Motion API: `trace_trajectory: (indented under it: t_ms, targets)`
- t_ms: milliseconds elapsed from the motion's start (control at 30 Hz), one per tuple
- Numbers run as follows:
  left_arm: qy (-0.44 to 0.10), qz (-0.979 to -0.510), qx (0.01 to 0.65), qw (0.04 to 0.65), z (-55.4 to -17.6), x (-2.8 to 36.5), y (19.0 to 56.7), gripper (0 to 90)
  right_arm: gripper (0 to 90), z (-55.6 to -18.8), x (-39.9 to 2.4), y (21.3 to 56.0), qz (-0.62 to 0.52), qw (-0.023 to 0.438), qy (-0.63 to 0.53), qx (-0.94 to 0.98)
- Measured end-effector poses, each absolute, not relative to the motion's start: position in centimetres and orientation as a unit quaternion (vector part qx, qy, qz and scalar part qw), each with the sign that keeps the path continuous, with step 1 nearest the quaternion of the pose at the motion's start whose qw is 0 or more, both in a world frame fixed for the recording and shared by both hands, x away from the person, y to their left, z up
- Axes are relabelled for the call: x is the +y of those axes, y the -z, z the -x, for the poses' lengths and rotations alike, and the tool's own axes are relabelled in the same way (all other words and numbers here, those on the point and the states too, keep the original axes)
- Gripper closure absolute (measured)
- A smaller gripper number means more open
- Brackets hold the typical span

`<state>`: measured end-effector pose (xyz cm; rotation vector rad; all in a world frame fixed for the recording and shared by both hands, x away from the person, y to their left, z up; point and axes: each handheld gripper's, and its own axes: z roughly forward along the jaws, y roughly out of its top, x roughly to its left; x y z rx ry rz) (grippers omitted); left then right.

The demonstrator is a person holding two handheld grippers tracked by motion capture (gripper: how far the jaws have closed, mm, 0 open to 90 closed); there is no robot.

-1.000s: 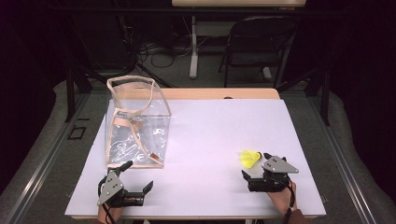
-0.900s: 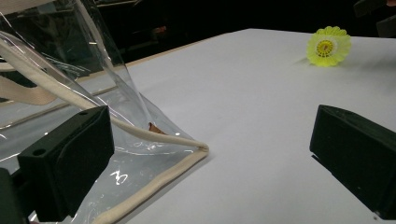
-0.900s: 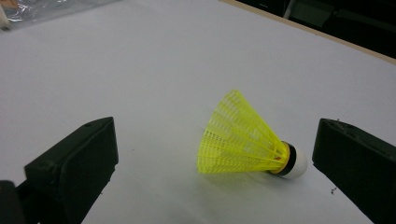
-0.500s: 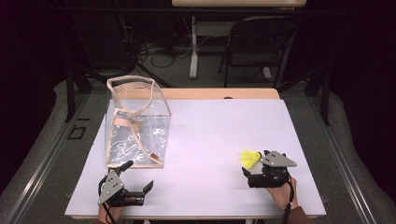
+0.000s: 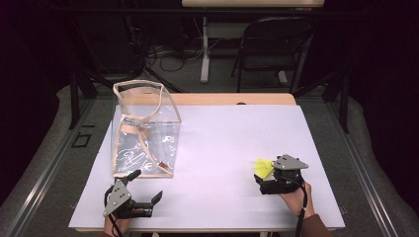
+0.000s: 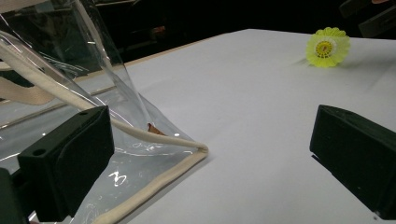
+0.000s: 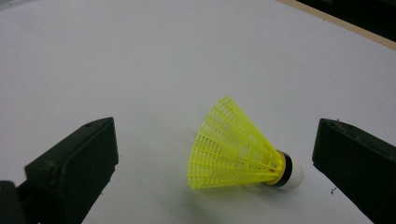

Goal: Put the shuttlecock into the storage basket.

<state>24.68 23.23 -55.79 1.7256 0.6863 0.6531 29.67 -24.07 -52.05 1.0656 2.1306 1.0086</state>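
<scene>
A yellow shuttlecock with a white cork lies on its side on the white table, at the right front. My right gripper is right beside it, open. In the right gripper view the shuttlecock lies between the two spread jaws of my right gripper, touching neither. A clear plastic bag with beige trim and handles stands upright at the left. My left gripper is open just in front of the bag's near corner. In the left gripper view the shuttlecock shows far off.
The table's front edge runs just behind both hands. A wooden strip borders the far side. Beyond the table are a folding chair, table legs and floor cables.
My right gripper has edged slightly left, closer to the shuttlecock. The left gripper has barely shifted. Bag and shuttlecock have stayed put.
</scene>
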Motion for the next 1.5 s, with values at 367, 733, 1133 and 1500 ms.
trace_trajectory:
  t_ms: [367,733,1133,1500]
  targets:
    - [-0.275,-0.73,0.291,0.554,-24.7,23.2,55.8,0.0,1.1,-30.5,-23.8,51.8,-0.406,0.255,-0.356,0.802]
    - [-0.273,-0.73,0.29,0.555,-24.8,23.2,55.8,0.0,4.0,-31.5,-23.3,51.1,-0.405,0.246,-0.344,0.811]
    - [-0.273,-0.729,0.291,0.556,-24.7,23.2,55.7,0.0,25.4,-32.3,-22.3,50.6,-0.422,0.258,-0.295,0.817]
    - [-0.27,-0.732,0.289,0.555,-24.8,23.2,55.7,0.0,42.1,-33.3,-22.3,51.4,-0.446,0.246,-0.267,0.818]
